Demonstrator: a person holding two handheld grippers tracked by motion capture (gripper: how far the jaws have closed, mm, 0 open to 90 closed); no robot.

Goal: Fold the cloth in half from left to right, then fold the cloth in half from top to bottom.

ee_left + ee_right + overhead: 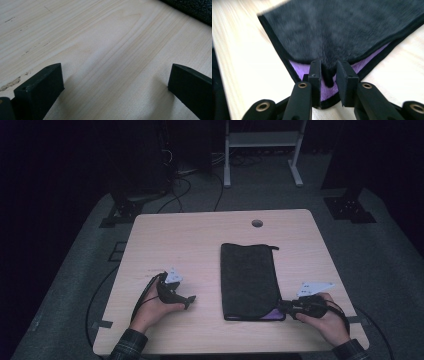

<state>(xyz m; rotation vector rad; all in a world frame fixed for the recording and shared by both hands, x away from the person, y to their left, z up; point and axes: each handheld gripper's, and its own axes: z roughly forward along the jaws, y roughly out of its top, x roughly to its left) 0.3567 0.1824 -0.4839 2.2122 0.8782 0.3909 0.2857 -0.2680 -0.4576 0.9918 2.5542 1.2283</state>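
A: Where's the folded dark towel [250,280]?
B: Flat on the worktop [200,240], purple underside showing at its near corner.
A: The claws?
B: Right claw [329,72] astride that corner, jaws slack; left claw [115,82] released wide over bare wood.

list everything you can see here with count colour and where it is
cloth: one, dark grey with a purple underside showing at the near right corner, folded, lying right of the table's middle
table: one, light wood, with a round hole near its far edge
white frame: one, on the floor beyond the table
cables: several, black, on the grey floor behind the table
left gripper: one, black, resting on bare wood near the front left, jaws wide apart, nothing between them
right gripper: one, black, at the cloth's near right corner, jaws slightly apart with a pinch of the top layer between them
hands: two, one on each gripper, plaid sleeves at the near edge
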